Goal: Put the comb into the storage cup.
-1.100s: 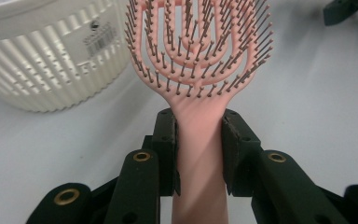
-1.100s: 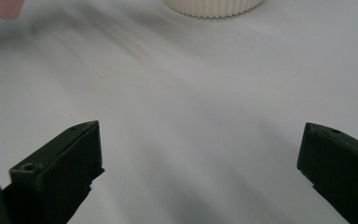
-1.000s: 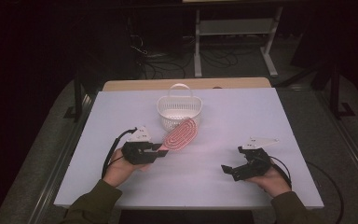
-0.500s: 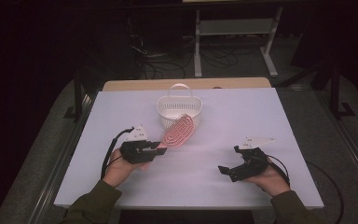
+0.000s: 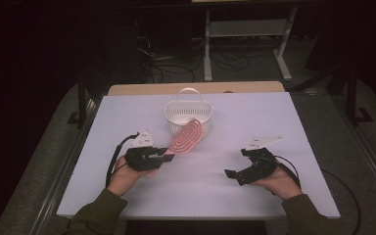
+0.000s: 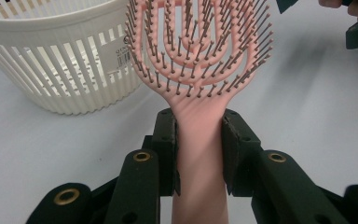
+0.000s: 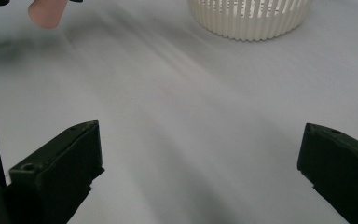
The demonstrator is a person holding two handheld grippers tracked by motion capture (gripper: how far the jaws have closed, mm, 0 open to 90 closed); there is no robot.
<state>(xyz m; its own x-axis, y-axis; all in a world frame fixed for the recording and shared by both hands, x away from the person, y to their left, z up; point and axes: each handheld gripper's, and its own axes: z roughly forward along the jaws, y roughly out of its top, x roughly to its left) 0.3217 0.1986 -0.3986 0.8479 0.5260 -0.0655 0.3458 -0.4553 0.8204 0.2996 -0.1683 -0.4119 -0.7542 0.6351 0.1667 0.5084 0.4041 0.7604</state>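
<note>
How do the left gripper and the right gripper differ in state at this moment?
The left gripper is shut on the pink hairbrush handle, while the right gripper holds nothing, its jaws spread wide. The left gripper points toward the white basket; the right gripper sits farther from it. Both are hand-held over the table.

Counter (image 5: 293, 122): flat pale lavender-white top, rectangular, takes the centre of the high view. Strip of light wood along its far edge, upper centre of frame. Directly on it: one white slatted plastic basket (image 5: 187, 113) with a hoop handle, upper centre, near the far edge. Both of the person's hands rest on the counter near the lower edge, lower left and lower right.
</note>
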